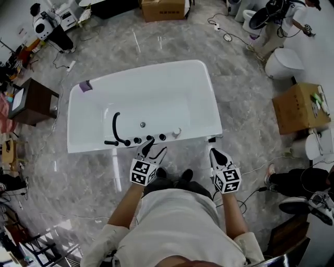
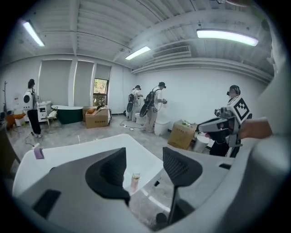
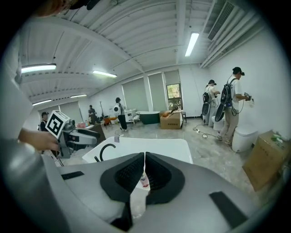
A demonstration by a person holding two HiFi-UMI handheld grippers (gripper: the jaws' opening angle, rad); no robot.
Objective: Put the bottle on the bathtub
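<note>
A small pale bottle (image 1: 177, 132) stands upright on the near rim of the white bathtub (image 1: 209, 99), at its right end. My left gripper (image 1: 155, 148) hovers just in front of that rim, open and empty. In the left gripper view the bottle (image 2: 135, 180) shows beyond the gap of the left gripper (image 2: 143, 159), well apart from it. My right gripper (image 1: 214, 153) hangs to the right of the tub's near corner, shut on nothing. In the right gripper view the bottle (image 3: 144, 180) peeks through the slit of the right gripper (image 3: 144, 157), far behind it.
A black faucet (image 1: 116, 128) and black knobs (image 1: 150, 138) line the tub's near rim. A purple item (image 1: 85, 86) lies on its far left corner. Cardboard boxes (image 1: 297, 107) (image 1: 163, 9), a toilet (image 1: 284, 62), a dark cabinet (image 1: 31, 101) and people (image 2: 152, 107) surround the tub.
</note>
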